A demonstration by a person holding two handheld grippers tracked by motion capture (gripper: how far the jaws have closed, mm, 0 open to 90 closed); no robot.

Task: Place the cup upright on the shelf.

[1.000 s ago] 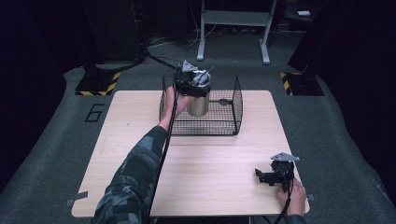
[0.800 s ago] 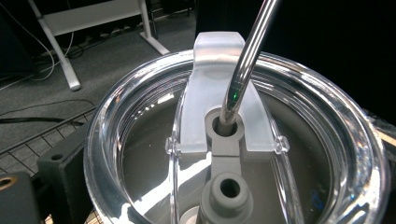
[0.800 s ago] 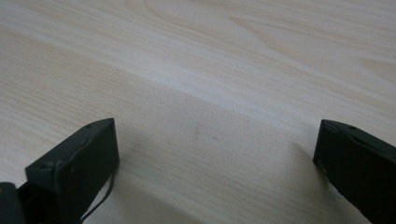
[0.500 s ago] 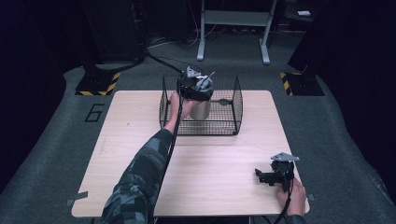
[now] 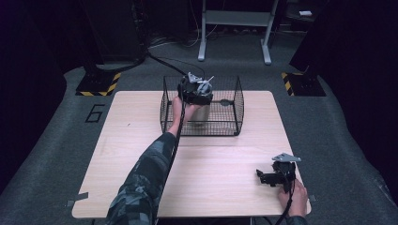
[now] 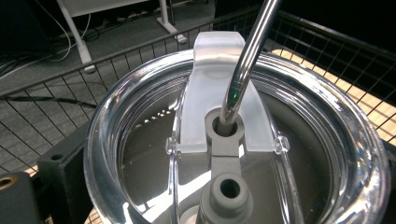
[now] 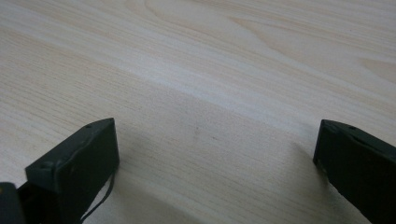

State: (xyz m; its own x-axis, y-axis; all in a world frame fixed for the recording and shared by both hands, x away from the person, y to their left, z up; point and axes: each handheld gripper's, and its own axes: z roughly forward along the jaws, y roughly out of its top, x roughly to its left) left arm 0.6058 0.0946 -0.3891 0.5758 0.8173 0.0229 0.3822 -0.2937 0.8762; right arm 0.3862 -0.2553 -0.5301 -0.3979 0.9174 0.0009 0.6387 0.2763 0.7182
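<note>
A steel tumbler [image 5: 203, 113] with a clear lid [image 6: 140, 140] and a metal straw [image 6: 247, 56] stands upright inside the black wire basket [image 5: 236, 103] at the back of the table. My left gripper [image 5: 196, 99] reaches in from above and is shut on the tumbler's top rim. In the left gripper view the lid sits right at the camera, with one black jaw at the lower left. My right gripper [image 5: 262, 177] rests on the table near the front right corner, open, with bare wood between its jaws [image 7: 215, 163].
The wooden table [image 5: 141, 136] has the basket as its one obstacle, at the back centre. A sleeved forearm [image 5: 155, 164] stretches across the table's middle. Beyond the table are dark floor, cables and a grey metal stand [image 5: 234, 18].
The left gripper has carried the tumbler slightly right and down, deeper into the basket. The right gripper has stayed where it was.
</note>
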